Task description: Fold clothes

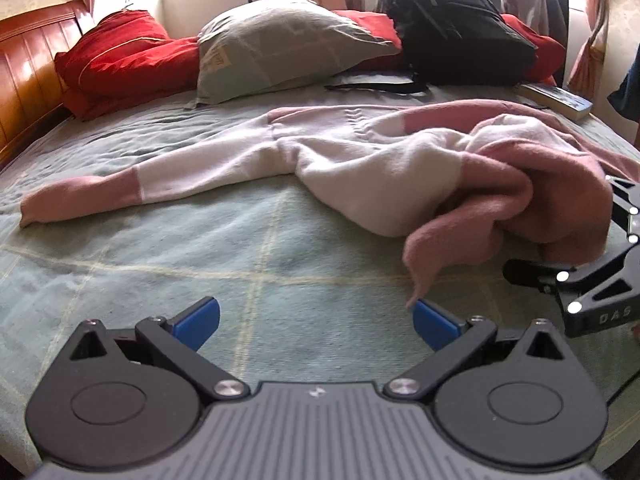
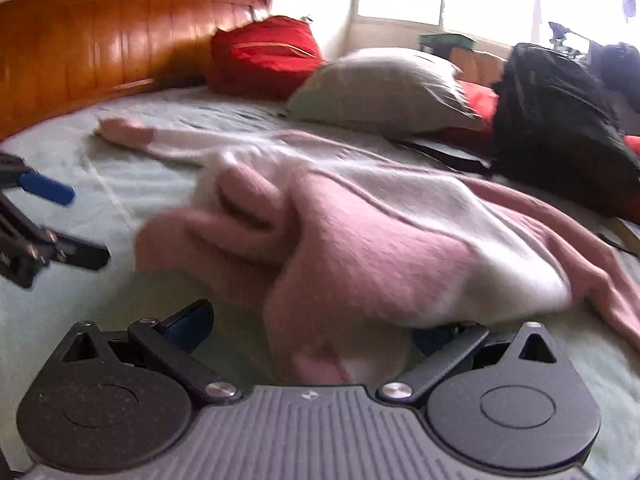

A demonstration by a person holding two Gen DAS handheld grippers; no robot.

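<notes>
The pink-and-white sweater lies rumpled on the bed, soft, light and floppy, best pinched at a hem or cuff; the left gripper hovers spread and empty, the right gripper spread around bunched fabric.

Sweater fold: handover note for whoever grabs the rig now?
Left hand-held gripper: open, empty, low over the bedsheet, a pink tip of fabric at its right pad.
Right hand-held gripper: open, bunched fabric lying between the fingers, not clamped.
Pink and white sweater: on the bed, one sleeve stretched out flat, the other side crumpled in a heap.
Done: no fold visible.
Left: spread it flat, then fold sleeves and body.
</notes>
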